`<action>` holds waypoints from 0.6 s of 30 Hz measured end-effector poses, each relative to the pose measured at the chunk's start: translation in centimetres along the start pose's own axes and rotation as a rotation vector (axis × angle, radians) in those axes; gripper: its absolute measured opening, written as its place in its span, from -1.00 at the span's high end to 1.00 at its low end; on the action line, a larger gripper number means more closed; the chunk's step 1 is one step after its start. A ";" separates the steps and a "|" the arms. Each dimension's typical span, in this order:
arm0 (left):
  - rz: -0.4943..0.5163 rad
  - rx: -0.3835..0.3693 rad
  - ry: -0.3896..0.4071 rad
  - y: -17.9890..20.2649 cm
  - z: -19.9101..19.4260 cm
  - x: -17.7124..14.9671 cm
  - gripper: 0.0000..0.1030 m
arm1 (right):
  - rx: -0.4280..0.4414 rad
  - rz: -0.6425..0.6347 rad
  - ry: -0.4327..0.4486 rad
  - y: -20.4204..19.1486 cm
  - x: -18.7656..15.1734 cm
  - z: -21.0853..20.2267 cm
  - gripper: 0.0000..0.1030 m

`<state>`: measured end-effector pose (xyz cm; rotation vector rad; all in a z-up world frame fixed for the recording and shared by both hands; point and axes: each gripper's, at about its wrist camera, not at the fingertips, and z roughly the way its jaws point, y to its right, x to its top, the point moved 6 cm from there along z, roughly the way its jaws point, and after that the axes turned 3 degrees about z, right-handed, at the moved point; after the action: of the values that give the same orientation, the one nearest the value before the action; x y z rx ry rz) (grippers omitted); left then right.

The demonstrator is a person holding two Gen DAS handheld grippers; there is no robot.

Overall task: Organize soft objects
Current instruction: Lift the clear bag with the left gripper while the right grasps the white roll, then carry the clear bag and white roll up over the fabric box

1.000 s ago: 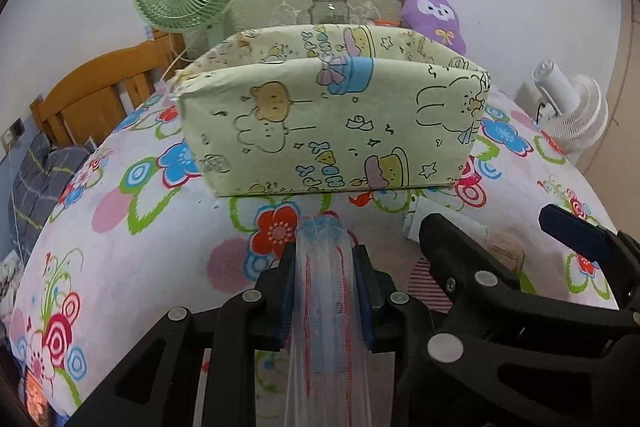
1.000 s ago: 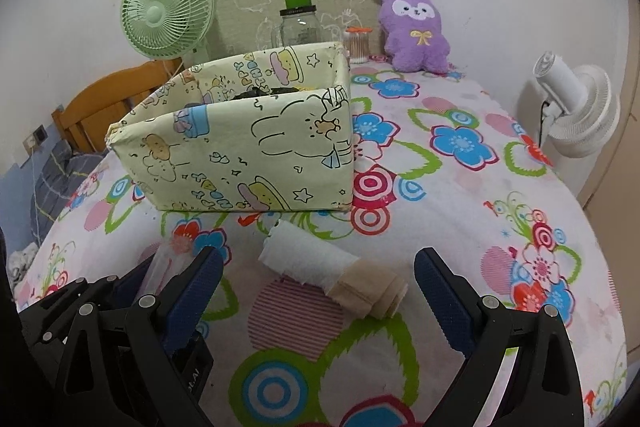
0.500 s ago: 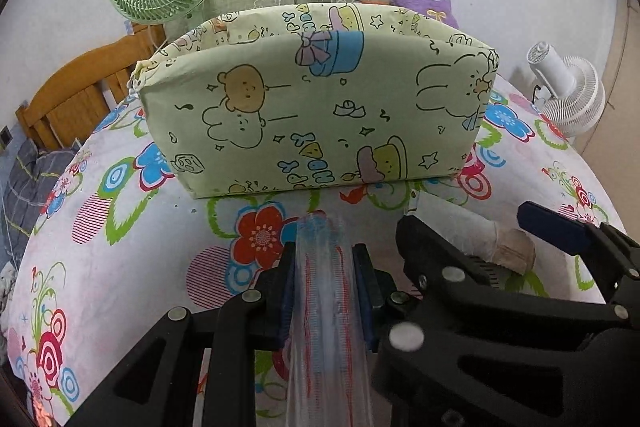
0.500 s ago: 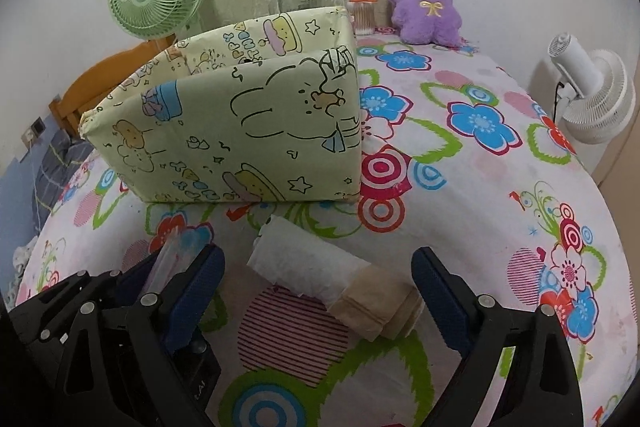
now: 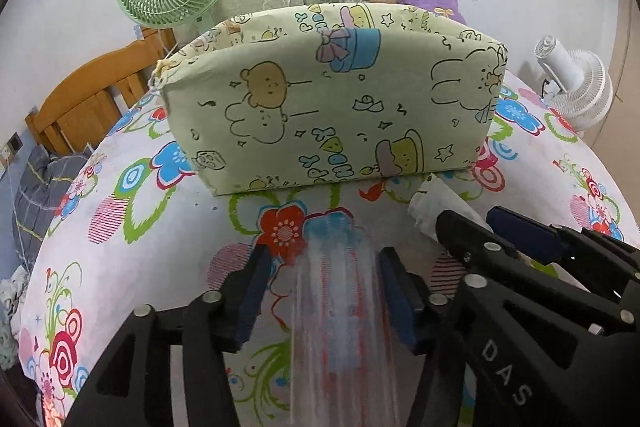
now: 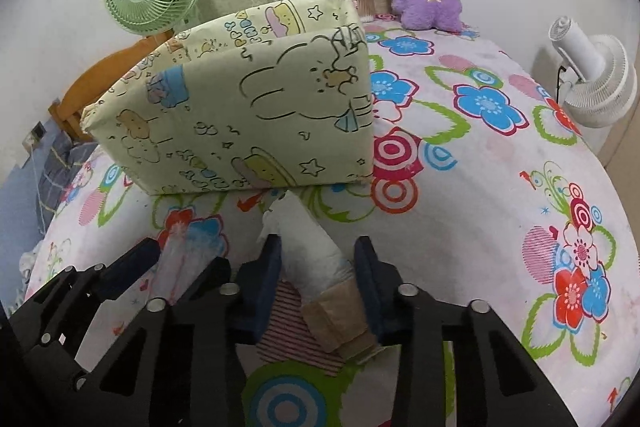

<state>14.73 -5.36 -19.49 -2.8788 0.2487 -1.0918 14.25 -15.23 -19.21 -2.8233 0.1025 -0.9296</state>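
From the left wrist, the left claw (image 5: 320, 291) has just been opening. Its pads stand a little apart from the see-through striped roll (image 5: 340, 307) that lies between them on the flowered tabletop (image 5: 120, 227). The fabric box (image 5: 332, 99) stands just ahead. To the right is the right claw (image 5: 476, 223).

From the right wrist, the right claw (image 6: 318, 279) has just been closing and now pinches the white and tan roll (image 6: 316, 267). The box (image 6: 240, 107) is ahead and to the left.

The soft roll could slip out or unroll when lifted, because it is squashy. The loose striped roll could get knocked.

Only the right view shows the pinch. Only the left view shows the loose gaps.
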 end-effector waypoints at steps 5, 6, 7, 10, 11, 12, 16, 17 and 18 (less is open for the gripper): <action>-0.014 -0.010 -0.010 -0.3 -0.3 -0.4 -0.29 | 0.008 -0.017 0.004 -0.5 -0.3 -0.4 0.50; -0.015 -0.010 -0.011 -0.3 -0.3 -0.5 -0.31 | 0.007 -0.019 0.004 -0.6 -0.4 -0.5 0.51; -0.017 -0.012 -0.011 -0.3 -0.4 -0.6 -0.32 | 0.006 -0.020 0.005 -0.6 -0.4 -0.6 0.51; -0.018 -0.016 -0.008 -0.4 -0.8 -1.0 -0.33 | 0.007 -0.021 0.008 -0.8 -0.7 -0.8 0.52; -0.019 -0.018 -0.006 -0.4 -1.0 -1.1 -0.33 | 0.009 -0.021 0.008 -0.8 -0.8 -0.9 0.52; -0.020 -0.017 -0.005 -0.4 -1.1 -1.1 -0.33 | 0.010 -0.022 0.009 -0.9 -0.8 -1.1 0.52; -0.030 -0.058 -0.013 -0.3 -1.3 -1.5 -0.09 | 0.011 -0.020 0.010 -1.0 -1.1 -1.5 0.52; -0.035 -0.070 -0.019 -0.3 -1.3 -1.6 0.02 | 0.012 -0.021 0.009 -1.0 -1.2 -1.6 0.52; -0.039 -0.075 -0.024 -0.4 -1.2 -1.6 0.12 | 0.011 -0.021 0.009 -1.0 -1.3 -1.7 0.52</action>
<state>12.77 -4.72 -19.60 -2.9736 0.2381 -1.0758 12.20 -14.28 -18.46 -2.8158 0.0689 -0.9441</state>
